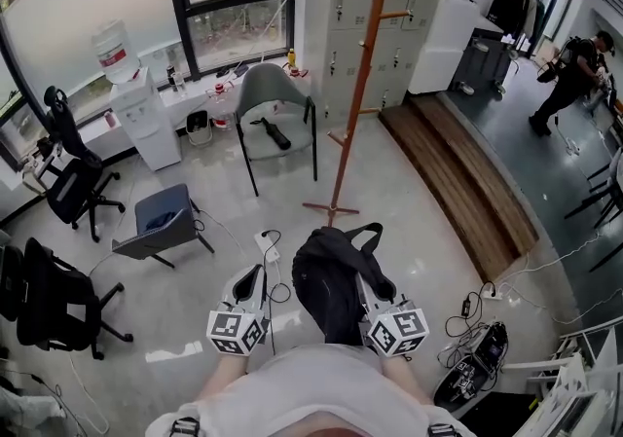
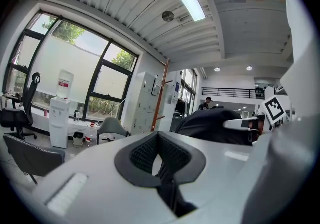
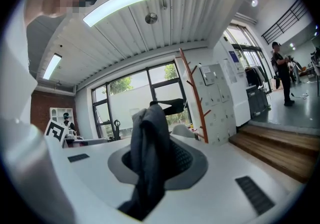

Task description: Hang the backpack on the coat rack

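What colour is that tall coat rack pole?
Orange-brown, like stained wood: the coat rack shows best in the head view.

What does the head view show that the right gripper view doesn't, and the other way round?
Only the head view shows the coat rack's feet on the floor, the water dispenser and the power strip with its cables. Only the right gripper view shows the ceiling light and, close up, the right gripper pinching dark fabric of the backpack between its jaws. Both show the coat rack, the backpack, the lockers and a person standing far off.
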Available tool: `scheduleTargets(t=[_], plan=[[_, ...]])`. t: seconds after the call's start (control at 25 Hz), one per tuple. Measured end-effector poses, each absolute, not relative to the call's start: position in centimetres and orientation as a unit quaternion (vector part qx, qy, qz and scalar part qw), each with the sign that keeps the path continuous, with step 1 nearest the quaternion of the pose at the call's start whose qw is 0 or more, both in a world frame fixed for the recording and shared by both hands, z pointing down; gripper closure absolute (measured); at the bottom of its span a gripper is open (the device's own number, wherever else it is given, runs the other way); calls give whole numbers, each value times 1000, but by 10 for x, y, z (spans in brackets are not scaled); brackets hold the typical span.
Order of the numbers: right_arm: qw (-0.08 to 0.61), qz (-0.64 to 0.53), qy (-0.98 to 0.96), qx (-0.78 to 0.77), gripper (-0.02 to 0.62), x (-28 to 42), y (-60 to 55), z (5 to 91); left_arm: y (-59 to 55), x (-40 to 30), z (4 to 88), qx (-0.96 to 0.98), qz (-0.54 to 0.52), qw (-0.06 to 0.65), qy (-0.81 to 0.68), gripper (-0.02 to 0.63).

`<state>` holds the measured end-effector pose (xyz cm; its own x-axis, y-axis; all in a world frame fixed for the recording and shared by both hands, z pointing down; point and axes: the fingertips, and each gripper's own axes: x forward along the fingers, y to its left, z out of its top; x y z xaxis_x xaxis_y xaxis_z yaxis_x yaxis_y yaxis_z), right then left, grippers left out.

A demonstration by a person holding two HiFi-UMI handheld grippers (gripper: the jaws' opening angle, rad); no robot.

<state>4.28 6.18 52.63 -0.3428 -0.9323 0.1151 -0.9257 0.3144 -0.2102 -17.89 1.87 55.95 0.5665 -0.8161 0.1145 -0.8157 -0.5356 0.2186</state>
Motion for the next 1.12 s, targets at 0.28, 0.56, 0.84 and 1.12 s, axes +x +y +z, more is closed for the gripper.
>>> scheduleTargets(t=[0.28, 0.56, 0.84, 1.12], plan=[[23, -131, 828, -545, 518, 63, -6, 539, -38, -150, 559, 872, -1, 114, -477, 597], [21, -127, 848, -514, 518, 98, -94, 541, -119, -104, 548, 860, 8, 103, -500, 597], [9, -107, 861, -497, 518, 139, -165, 534, -180, -55, 538, 859, 7, 92, -504, 597], [2, -98, 853, -512, 518, 160, -209, 526, -221, -46, 537, 856, 10, 100, -507, 597]])
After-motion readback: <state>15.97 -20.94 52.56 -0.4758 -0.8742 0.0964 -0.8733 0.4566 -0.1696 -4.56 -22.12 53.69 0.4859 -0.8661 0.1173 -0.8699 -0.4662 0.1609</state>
